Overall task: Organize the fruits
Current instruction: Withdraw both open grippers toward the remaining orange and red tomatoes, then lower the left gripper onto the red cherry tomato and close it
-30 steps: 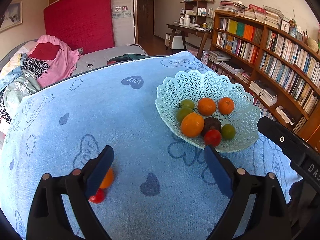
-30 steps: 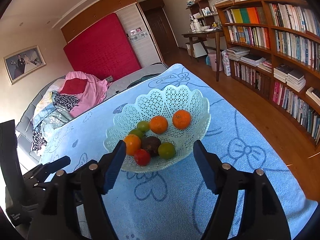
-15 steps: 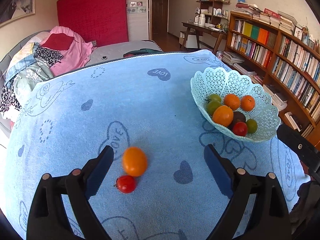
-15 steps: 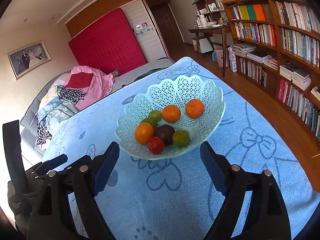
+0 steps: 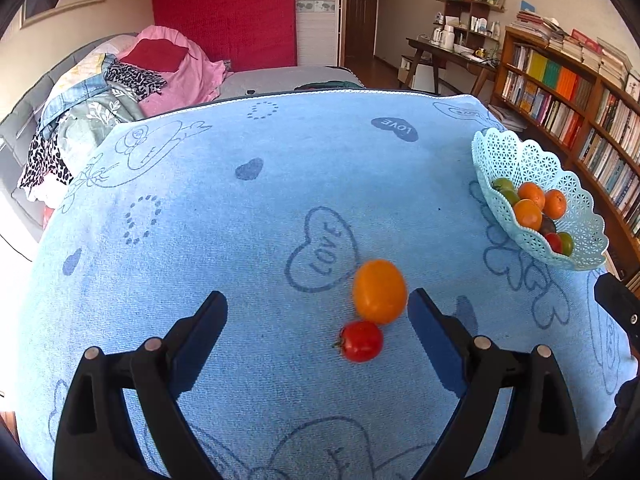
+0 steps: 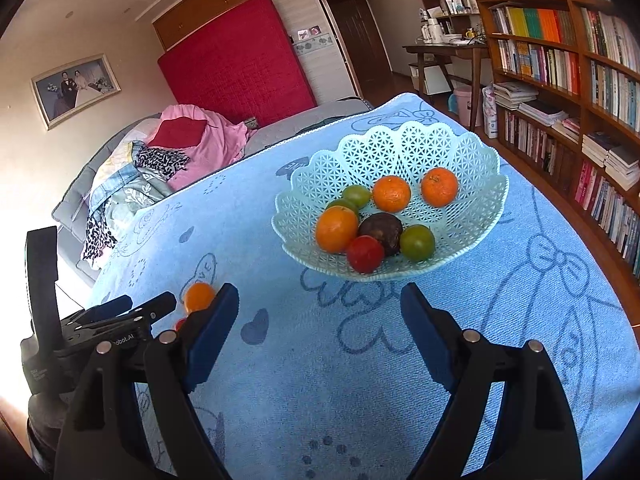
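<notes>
Caught the left gripper (image 5: 316,300) spread wide and low over the blue cloth (image 5: 240,220), clamped on nothing. Found the loose orange fruit (image 5: 379,291) lying on the cloth just inside the blue pad (image 5: 434,340) on the right side of the left wrist view, very close to it, with contact too tight to call. Spotted the small red tomato (image 5: 361,341) right under that orange fruit, touching it or nearly so, sitting between the two fingers and pressed by neither. Picked out the lattice basket (image 5: 520,152) far over by the cloth's right edge, well apart from the two loose pieces. Switched to the right wrist view and saw the right gripper (image 6: 319,292) released too, jaws just opened wider, with only bare cloth between them. Had the basket straight ahead there, just beyond the fingertips, untouched. Counted inside it three oranges (image 6: 391,193), three green fruits (image 6: 417,243), one dark fruit (image 6: 381,232) and a red tomato (image 6: 365,254) at the near side, all bunched together. Glimpsed the left gripper again at lower left in that same view, with the loose orange fruit peeking past its finger. Noted a bookshelf (image 6: 560,60) along the right and a heap of clothes (image 6: 188,140) on the bed behind.
</notes>
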Tool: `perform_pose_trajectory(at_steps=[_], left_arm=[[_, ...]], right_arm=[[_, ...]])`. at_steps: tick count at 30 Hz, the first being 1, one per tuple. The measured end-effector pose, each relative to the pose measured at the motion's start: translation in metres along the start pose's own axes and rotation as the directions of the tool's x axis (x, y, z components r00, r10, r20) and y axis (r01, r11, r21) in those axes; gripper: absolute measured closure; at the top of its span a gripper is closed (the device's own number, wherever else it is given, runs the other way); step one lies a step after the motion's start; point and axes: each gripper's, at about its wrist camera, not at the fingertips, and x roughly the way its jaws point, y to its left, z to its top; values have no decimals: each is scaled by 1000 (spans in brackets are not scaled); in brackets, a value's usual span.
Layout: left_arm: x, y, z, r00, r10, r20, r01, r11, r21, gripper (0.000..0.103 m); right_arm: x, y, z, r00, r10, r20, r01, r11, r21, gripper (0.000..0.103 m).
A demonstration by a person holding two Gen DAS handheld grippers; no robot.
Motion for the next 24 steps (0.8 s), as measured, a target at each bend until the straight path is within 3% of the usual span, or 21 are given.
perform_pose_trajectory(at_steps=[10,24], left_arm=[[11,17,-20,999,4,-48,-4,1000,-8,12],[24,-6,-26,996,-41,-76,46,997,57,15]], right_arm=[[14,16,-10,999,16,-46,-18,999,-30,19],[22,16,-13,997,24,-67,-26,999,-27,19]])
